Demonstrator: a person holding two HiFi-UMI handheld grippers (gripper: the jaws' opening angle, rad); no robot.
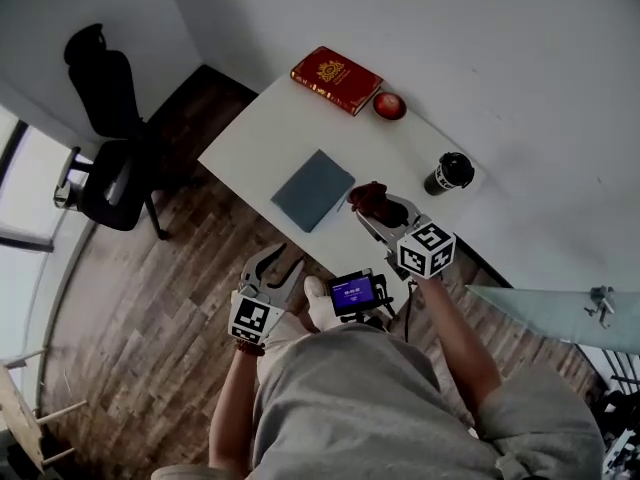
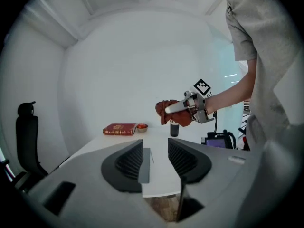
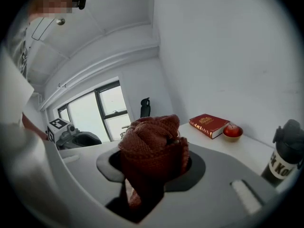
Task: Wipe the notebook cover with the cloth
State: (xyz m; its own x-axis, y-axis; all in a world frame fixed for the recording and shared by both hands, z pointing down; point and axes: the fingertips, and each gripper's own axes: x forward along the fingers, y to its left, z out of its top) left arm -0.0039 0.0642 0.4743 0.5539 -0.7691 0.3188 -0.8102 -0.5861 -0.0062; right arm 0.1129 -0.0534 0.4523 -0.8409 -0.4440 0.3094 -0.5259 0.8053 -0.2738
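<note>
Nearest, I am holding the left gripper (image 1: 283, 260) short of the white table (image 1: 250, 143), jaws narrowly apart and empty, likely to steady the grey notebook (image 1: 313, 189) lying there. The right gripper (image 1: 378, 210) is clamping the red cloth (image 1: 368, 196) near it, for wiping.

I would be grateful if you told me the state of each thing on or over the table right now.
Notebook: closed, lying flat.
Cloth: bunched up, clamped in the right gripper.
Left gripper: jaws apart, nothing between them.
Red book: closed, lying flat.
Bottle: upright, cap on.
</note>
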